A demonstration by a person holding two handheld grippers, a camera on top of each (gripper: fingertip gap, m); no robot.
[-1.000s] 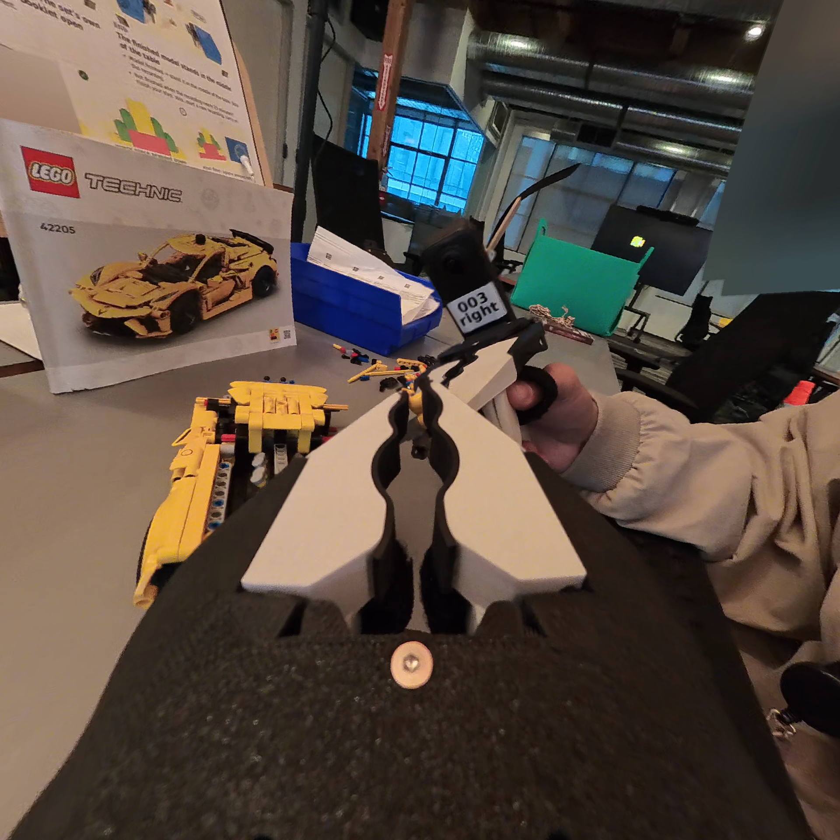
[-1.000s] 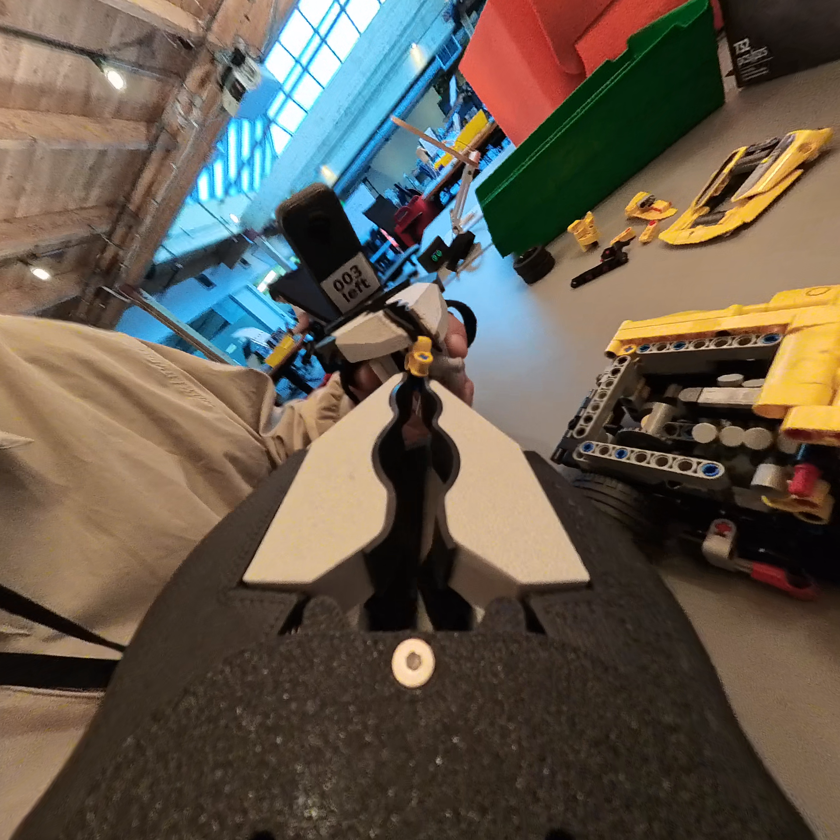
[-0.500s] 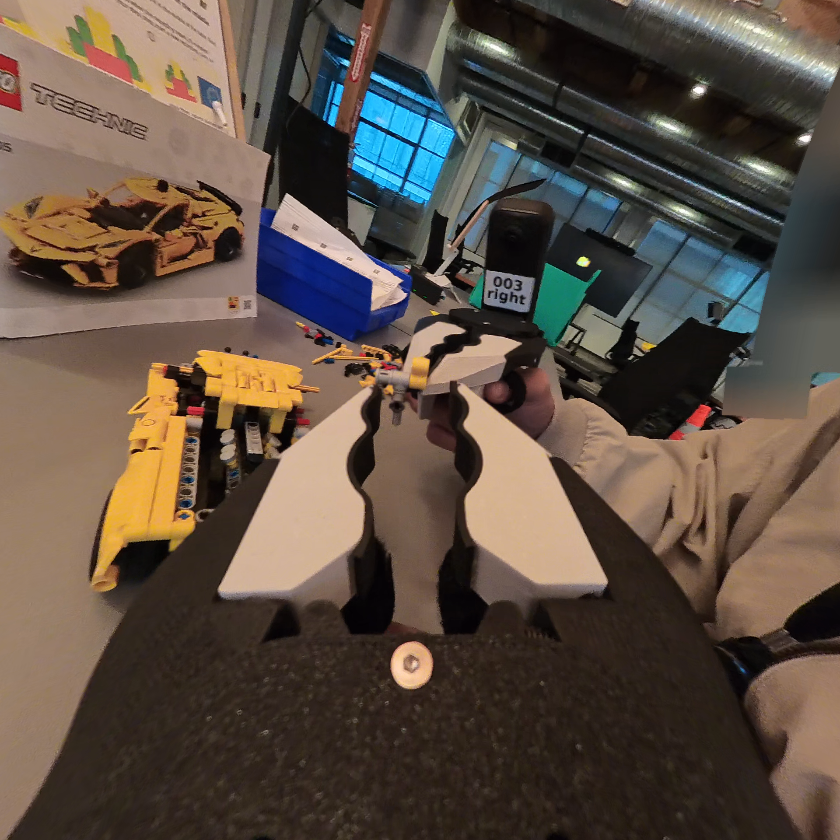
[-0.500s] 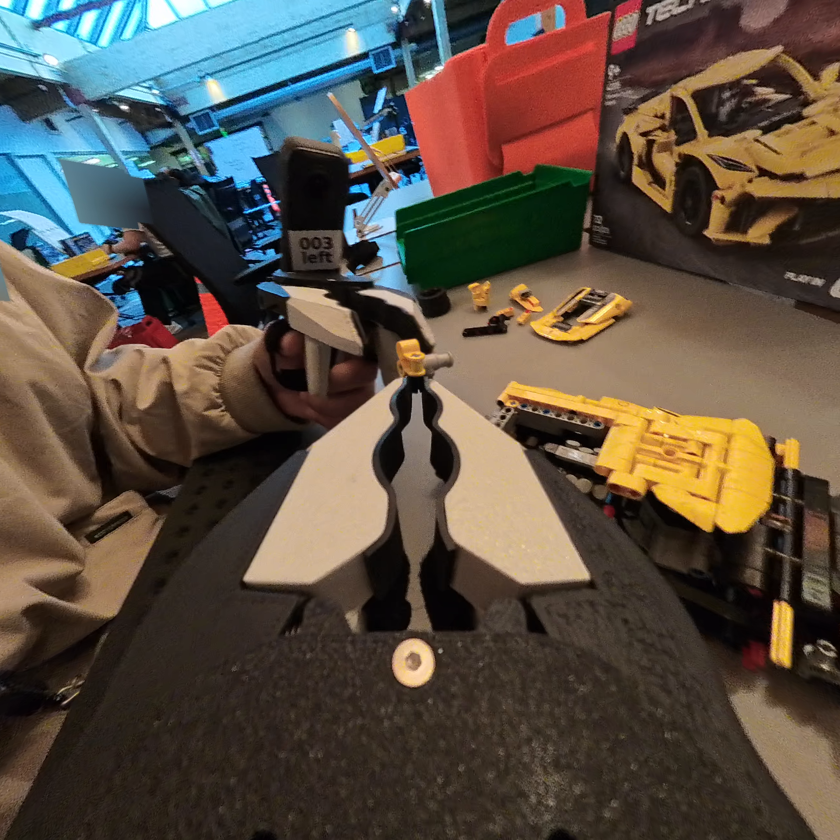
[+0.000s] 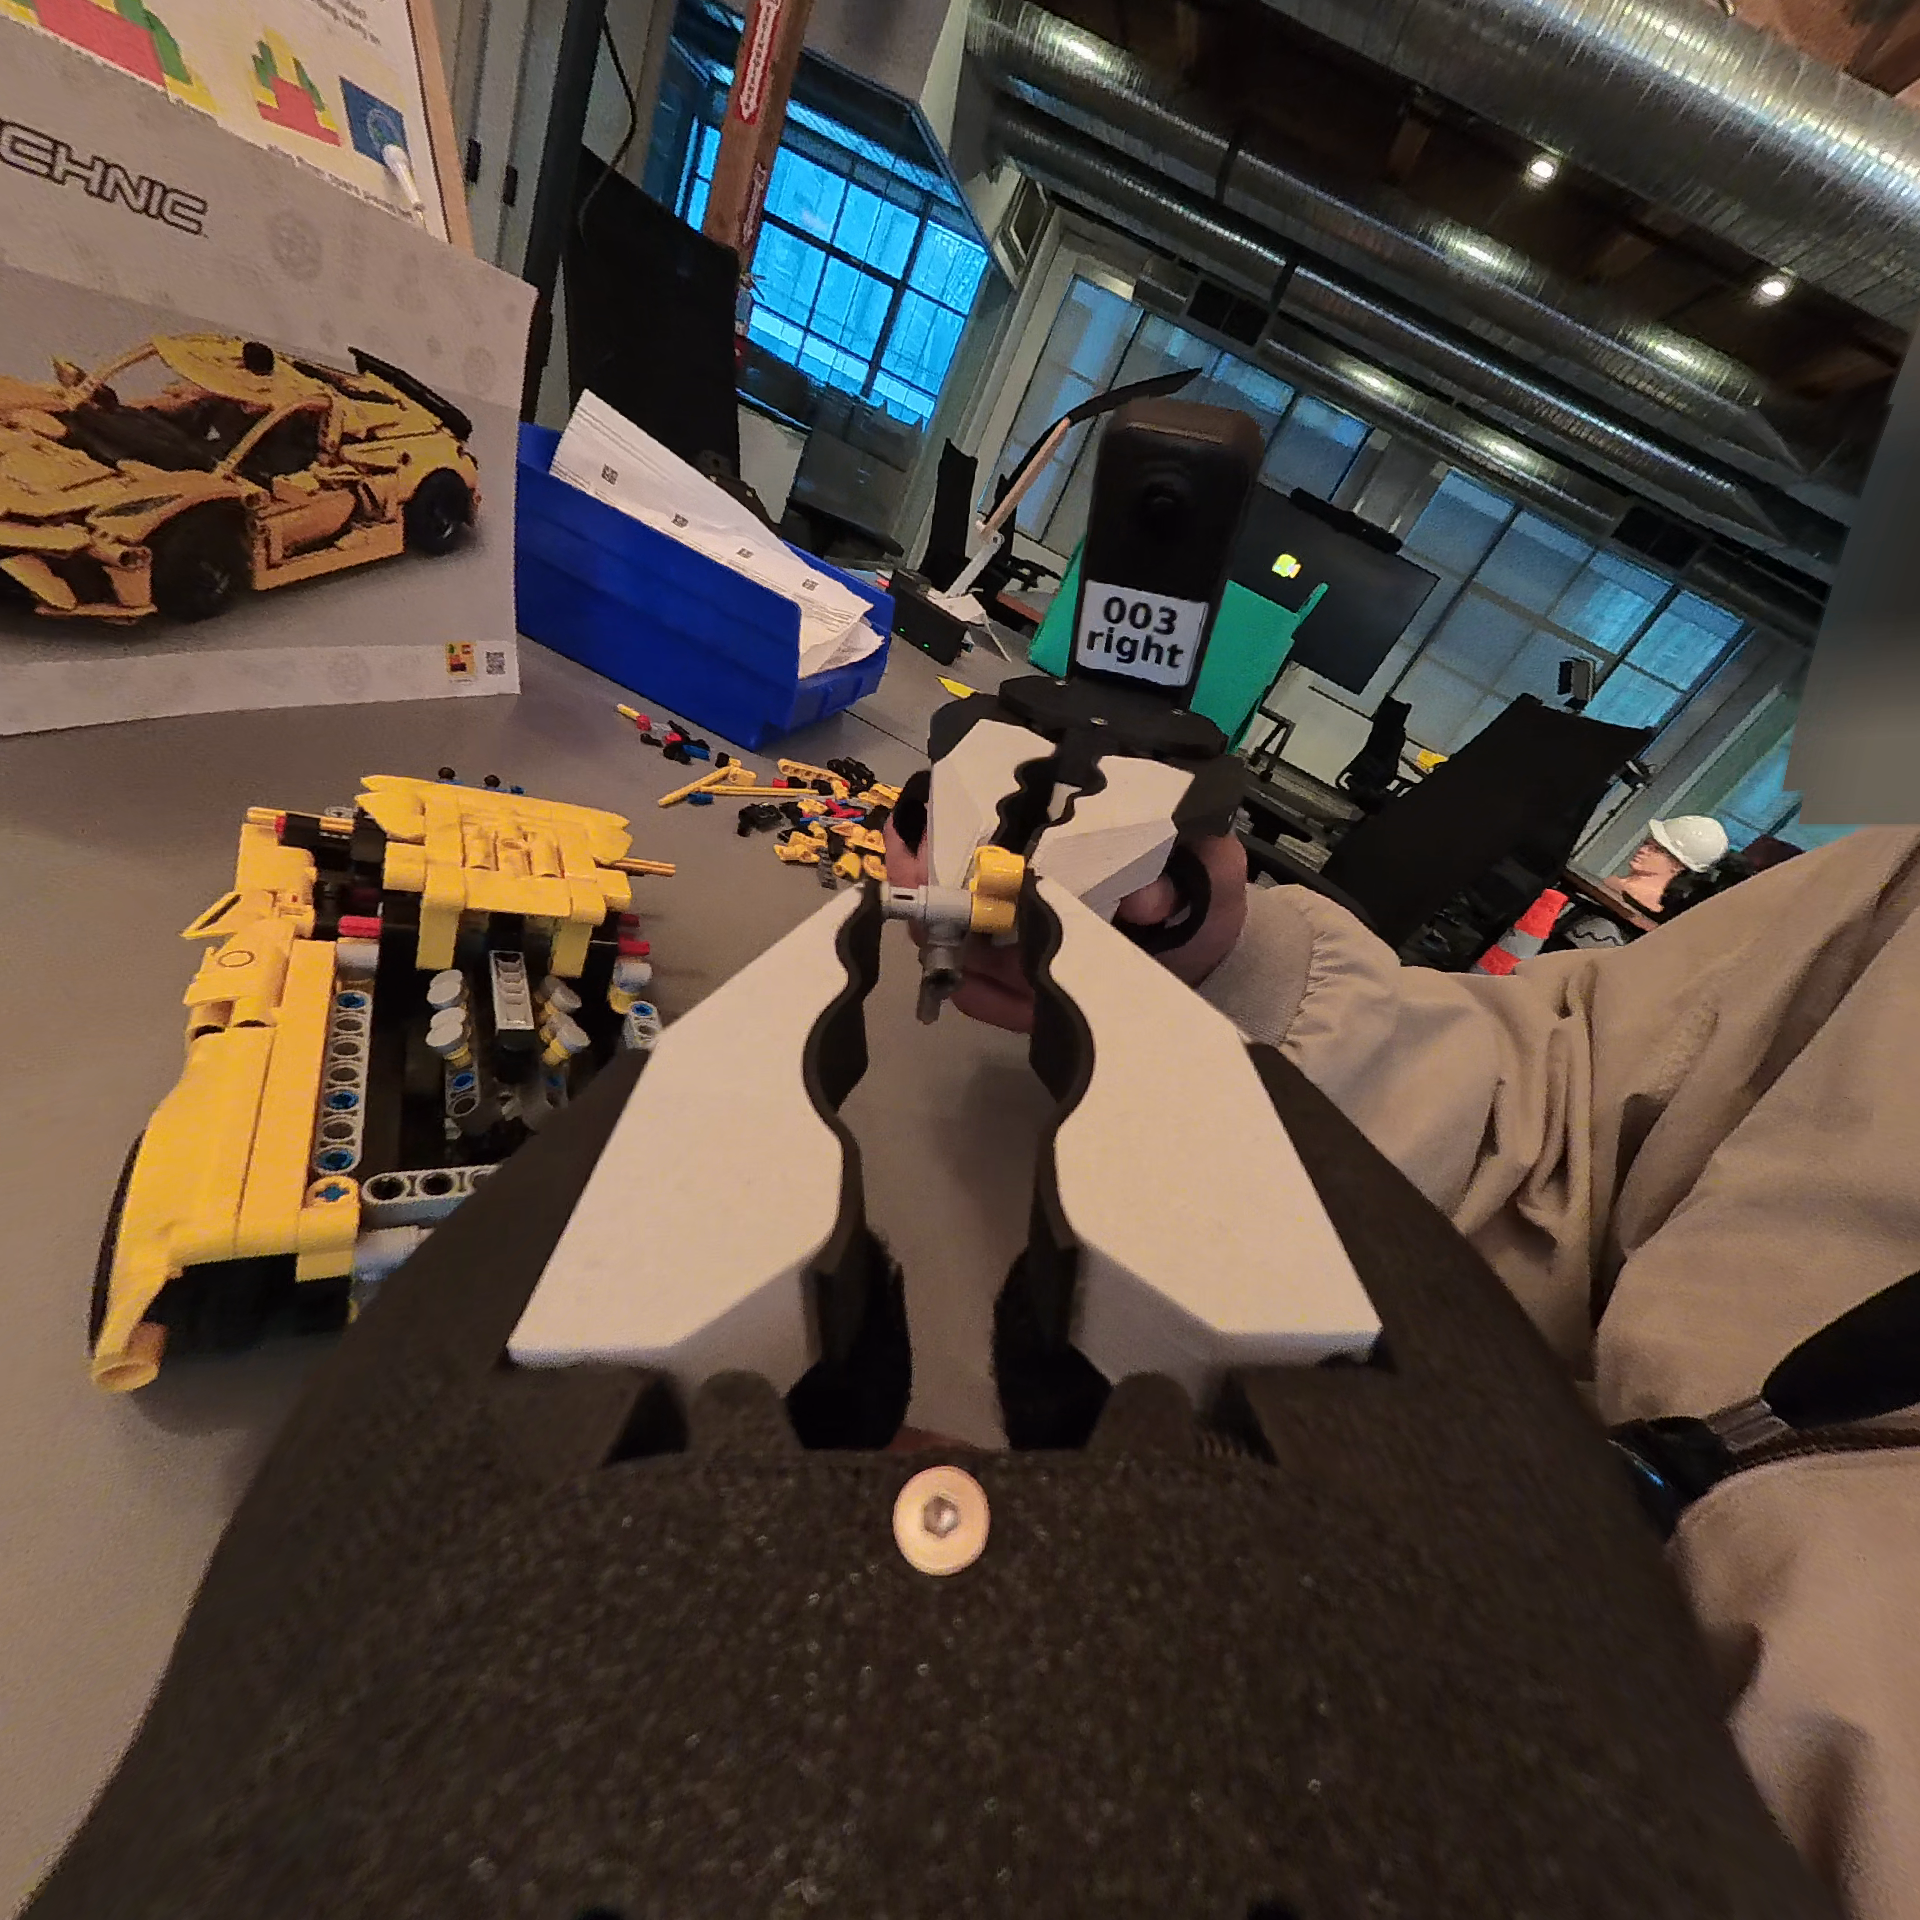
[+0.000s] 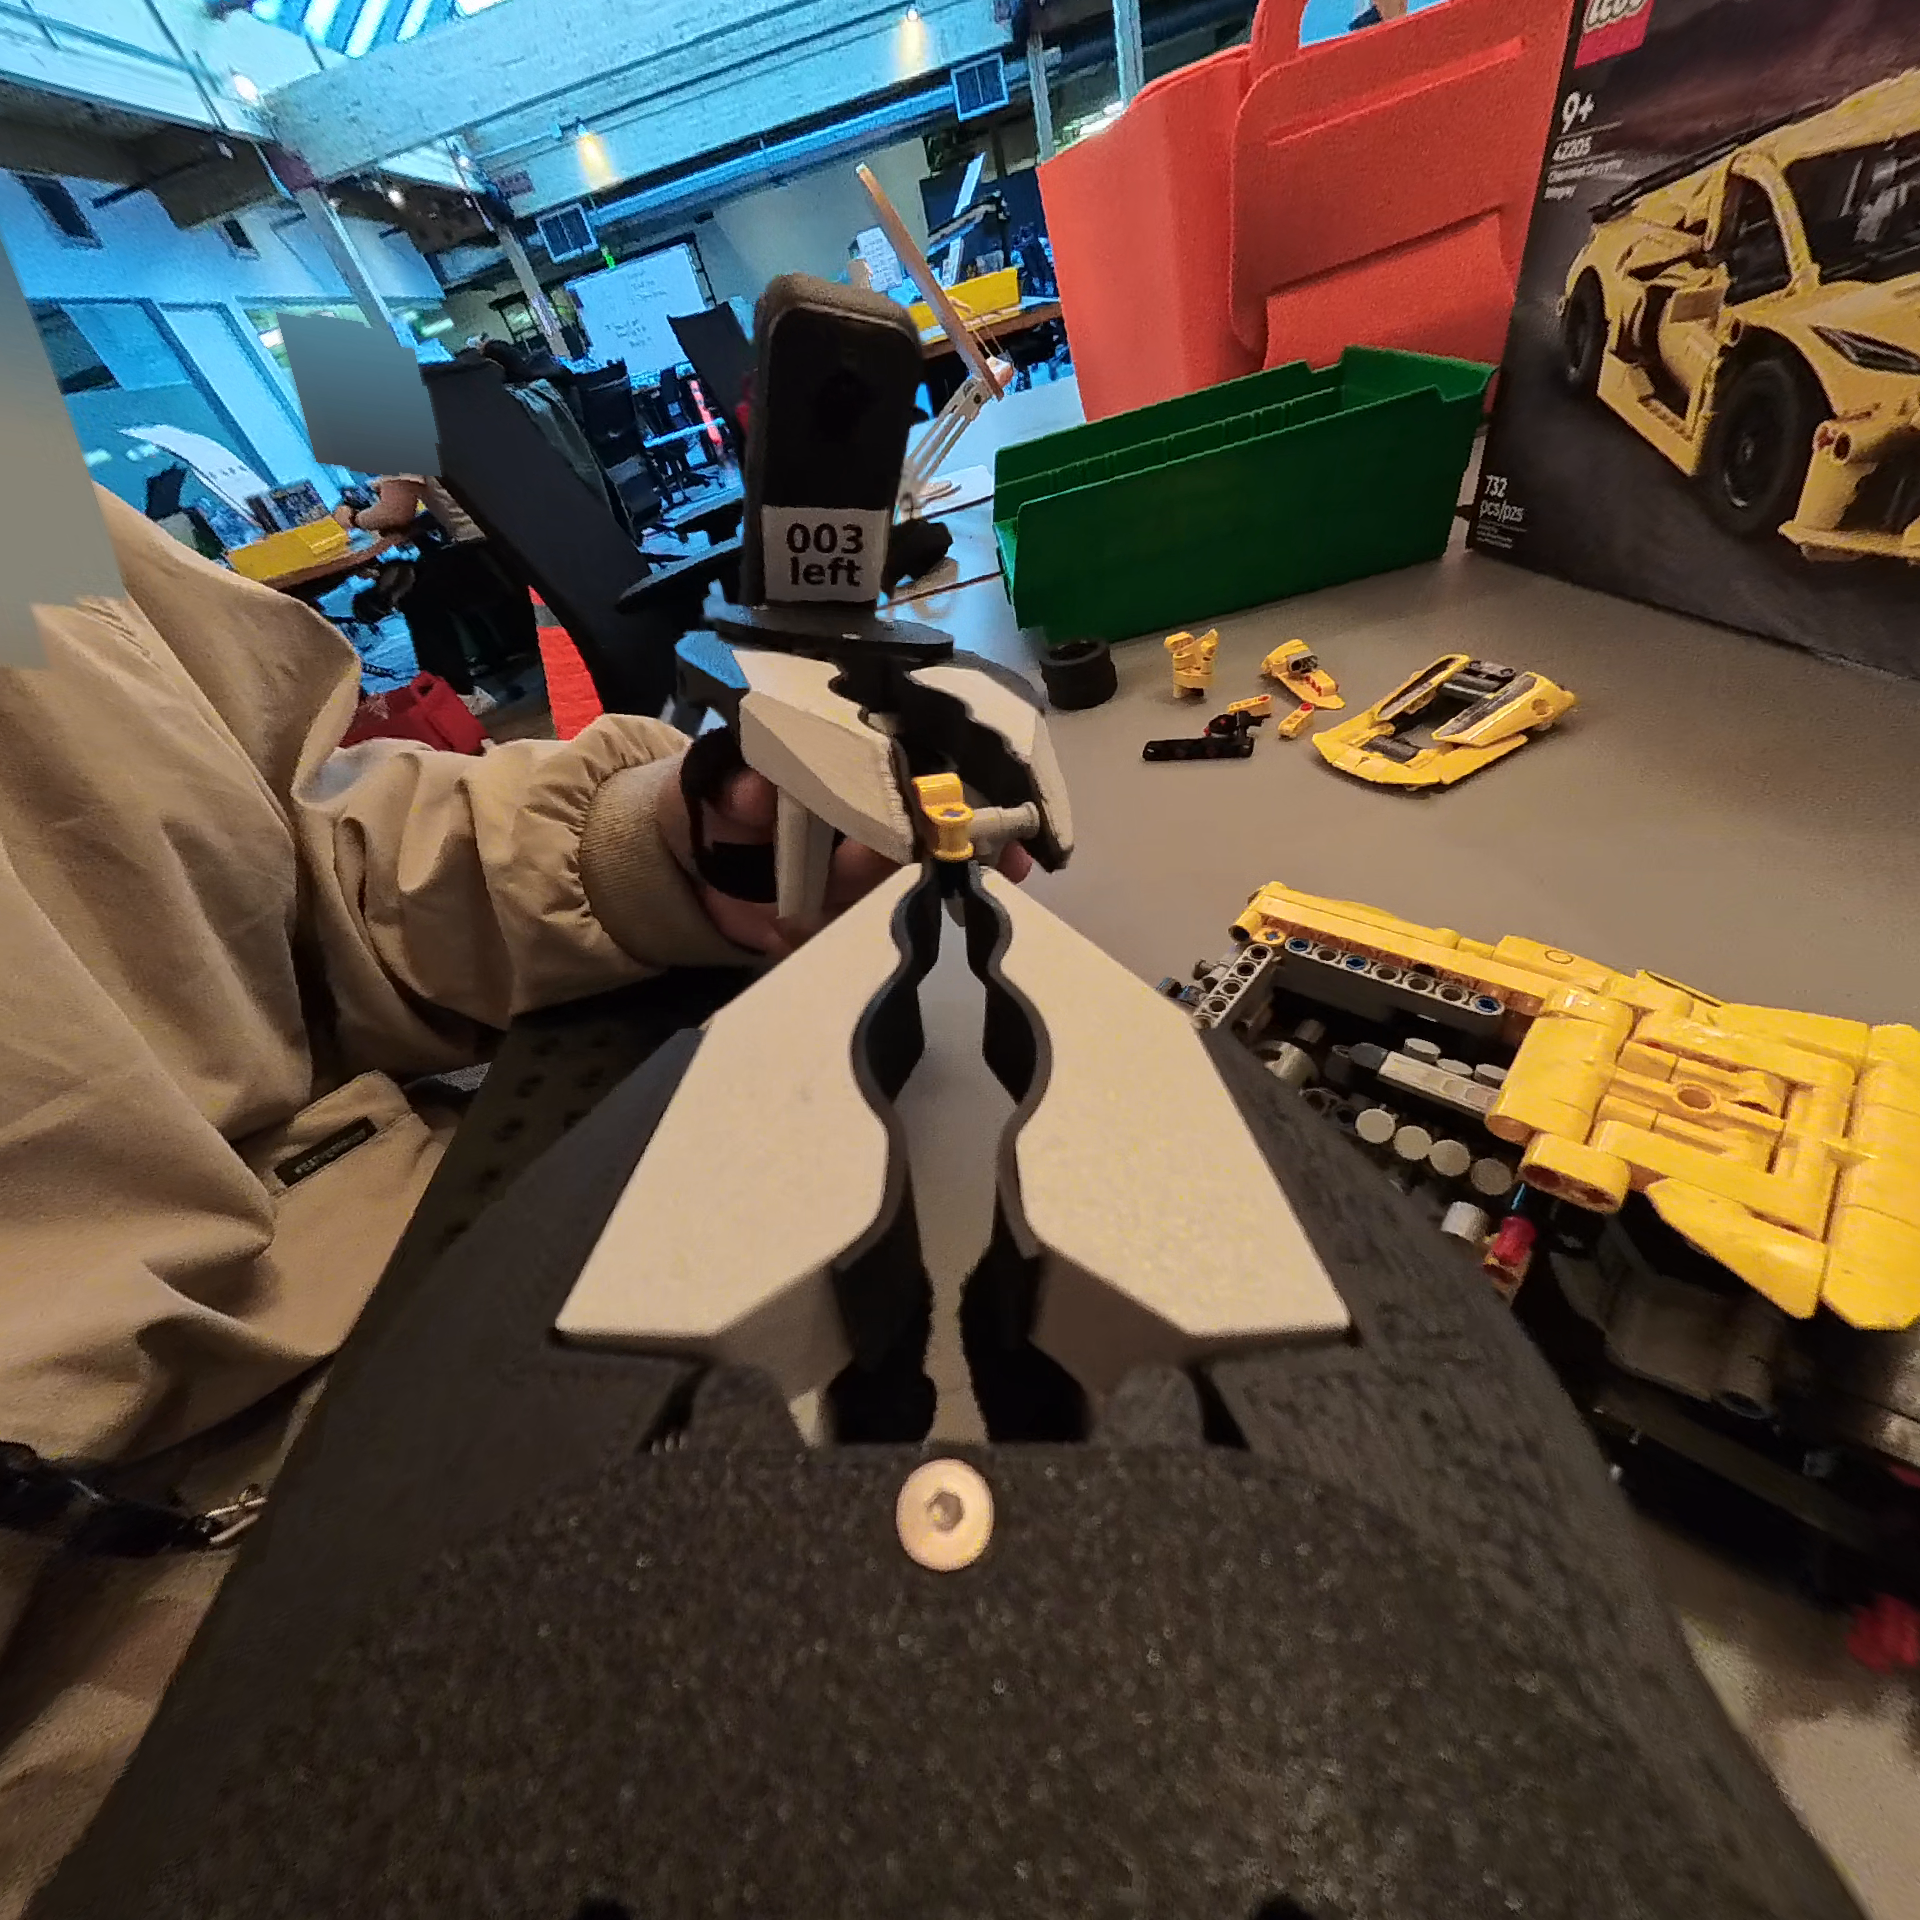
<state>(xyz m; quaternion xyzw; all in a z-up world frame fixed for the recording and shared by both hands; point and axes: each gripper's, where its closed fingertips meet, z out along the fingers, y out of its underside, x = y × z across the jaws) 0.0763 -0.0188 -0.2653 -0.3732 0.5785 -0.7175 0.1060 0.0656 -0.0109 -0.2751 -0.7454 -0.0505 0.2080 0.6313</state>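
Nearby, right tongs (image 6: pixel 948 883) pinch a yellow-grey connector (image 6: pixel 961 821) beside the half-built car (image 6: pixel 1621 1122).

Two hand-held grippers meet tip to tip above the counter (image 5: pixel 94 831), a small connector piece (image 5: pixel 956 904) between them. In the left wrist view, the part-built toy car (image 5: pixel 343 1039) lies on the counter to the left, loose pieces (image 5: pixel 790 800) behind it, a bin (image 5: pixel 665 613) w/ papers farther back, a booklet (image 5: pixel 249 488) propped at far left. Right wrist view: the car body panel (image 6: pixel 1444 717) and a wheel (image 6: pixel 1078 673) lie before a second bin (image 6: pixel 1226 509); the box (image 6: pixel 1714 343) stands at right.
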